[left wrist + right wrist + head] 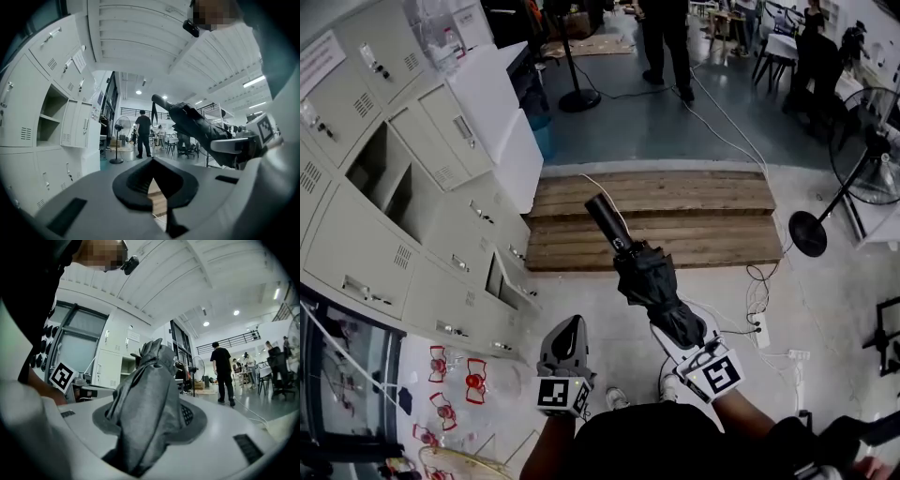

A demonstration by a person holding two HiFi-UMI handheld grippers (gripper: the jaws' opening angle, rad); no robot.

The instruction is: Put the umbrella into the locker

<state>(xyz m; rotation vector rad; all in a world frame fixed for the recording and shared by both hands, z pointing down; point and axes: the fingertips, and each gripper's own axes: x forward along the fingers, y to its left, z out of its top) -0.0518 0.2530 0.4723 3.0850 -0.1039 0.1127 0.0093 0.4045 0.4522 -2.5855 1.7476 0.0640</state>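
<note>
A folded black umbrella (647, 279) juts forward from my right gripper (682, 336), its handle (604, 216) leading and level. That gripper is shut on the bunched fabric, which fills the right gripper view (147, 404) between the jaws. My left gripper (567, 330) hangs beside it to the left, shut with nothing in it (152, 187); the umbrella (197, 124) crosses its view at the upper right. The grey lockers (394, 234) stand on the left, with an open compartment (380, 169) among them and another lower open door (499, 279).
A low wooden platform (656, 220) lies ahead on the floor. Fan stands (579, 98) (811, 232) flank it, and a person (667, 42) stands beyond. A power strip with cables (761, 328) lies at the right. Red-patterned items (455, 380) sit at the lower left.
</note>
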